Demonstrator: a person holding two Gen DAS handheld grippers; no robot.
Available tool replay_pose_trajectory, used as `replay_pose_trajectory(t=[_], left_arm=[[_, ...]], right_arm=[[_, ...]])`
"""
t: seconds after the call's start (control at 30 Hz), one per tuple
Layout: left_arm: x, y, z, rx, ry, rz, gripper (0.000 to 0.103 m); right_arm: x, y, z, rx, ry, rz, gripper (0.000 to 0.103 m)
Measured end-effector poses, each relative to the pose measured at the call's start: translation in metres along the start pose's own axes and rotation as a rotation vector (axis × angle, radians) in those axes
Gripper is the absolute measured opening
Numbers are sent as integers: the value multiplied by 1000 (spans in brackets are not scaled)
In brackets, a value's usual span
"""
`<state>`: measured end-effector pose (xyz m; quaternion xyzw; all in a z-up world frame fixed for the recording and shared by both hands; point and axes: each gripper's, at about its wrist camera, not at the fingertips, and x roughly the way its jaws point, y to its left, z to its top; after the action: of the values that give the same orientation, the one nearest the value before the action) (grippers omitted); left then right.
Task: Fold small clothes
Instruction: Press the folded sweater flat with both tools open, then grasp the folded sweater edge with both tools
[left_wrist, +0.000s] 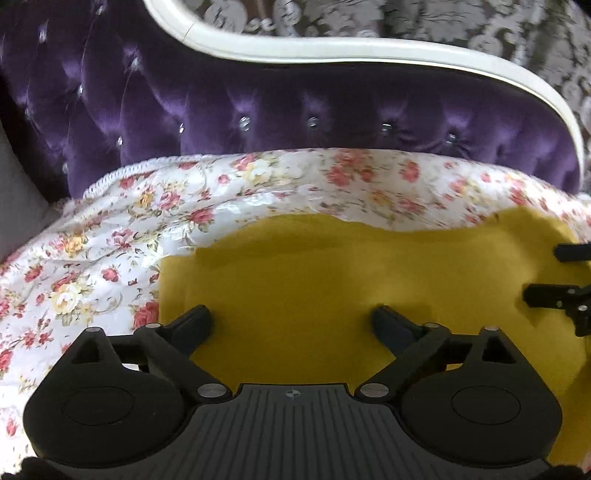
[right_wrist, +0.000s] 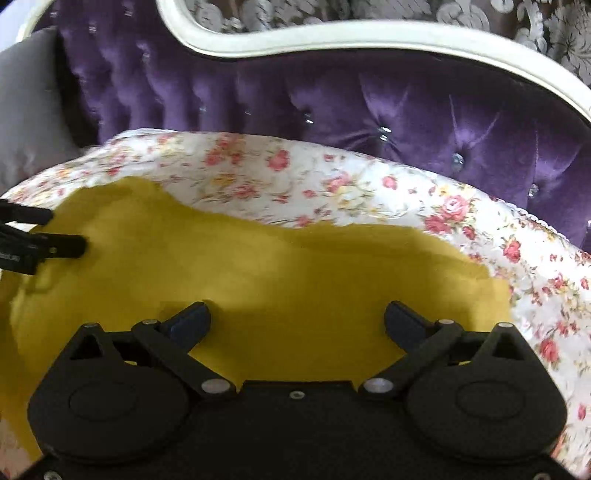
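a mustard-yellow garment (left_wrist: 332, 280) lies spread flat on a flowered bedspread (left_wrist: 110, 236) that covers the bed, its far edge running short of the bed's head edge, where a tufted purple headboard (left_wrist: 258, 110) with a white frame stands. the left claw (left_wrist: 293, 319) hangs over the near part of the garment with its fingers spread wide and nothing between them, and the right claw (right_wrist: 297, 315) is just as wide and empty over the same cloth, nearer the bed's right edge. each claw's fingers show at the side of the other's view, over the garment.
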<state>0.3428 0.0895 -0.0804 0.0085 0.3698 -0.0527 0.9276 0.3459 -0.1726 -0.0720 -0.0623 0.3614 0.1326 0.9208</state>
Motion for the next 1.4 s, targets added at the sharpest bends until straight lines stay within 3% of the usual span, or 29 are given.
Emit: replay_pose_trajectory(t=[0.07,0.33,0.47,0.53,0.6,0.7,0.83,0.9,1.03,1.13,1.2,1.3,1.4], left_arm=[[7,6,7,-20,23,-4,103],[11,25,11,-44,84,-38,103],[7,38,7,-52,91,-36,103],[2,40,8,-48,90,-12,102],[-8,39,6,-18,71,4,102],[-22,42,-4,-3,68,-15,102],[-38,54,-28,-91,123,-116,102],[-45,54,-43,-81,155,-147,101],[-68,38,-73,50,149,-86,102],[-83,42,-87,-1,149,-98,102],[-90,38,-93,36,147,-81,102],[-98,45,-95,-39,152,-115,102],[-104,60,-93,-211,105,-222,101]], right_arm=[[8,-5,9,3,25,-2,102],[5,-26,24,74,80,32,102],[0,-52,10,91,110,-76,102],[-9,-69,-2,153,87,-91,102],[-25,-76,-12,198,41,-75,102],[-49,-83,-32,238,-25,16,102],[-61,-93,-60,343,2,83,102],[-68,-93,-76,372,15,101,102],[-92,-72,-94,276,25,67,102],[-109,-51,-110,133,36,2,102],[-118,-51,-116,151,42,12,102],[-128,-55,-116,169,36,16,102],[-138,-68,-112,270,-44,106,102]])
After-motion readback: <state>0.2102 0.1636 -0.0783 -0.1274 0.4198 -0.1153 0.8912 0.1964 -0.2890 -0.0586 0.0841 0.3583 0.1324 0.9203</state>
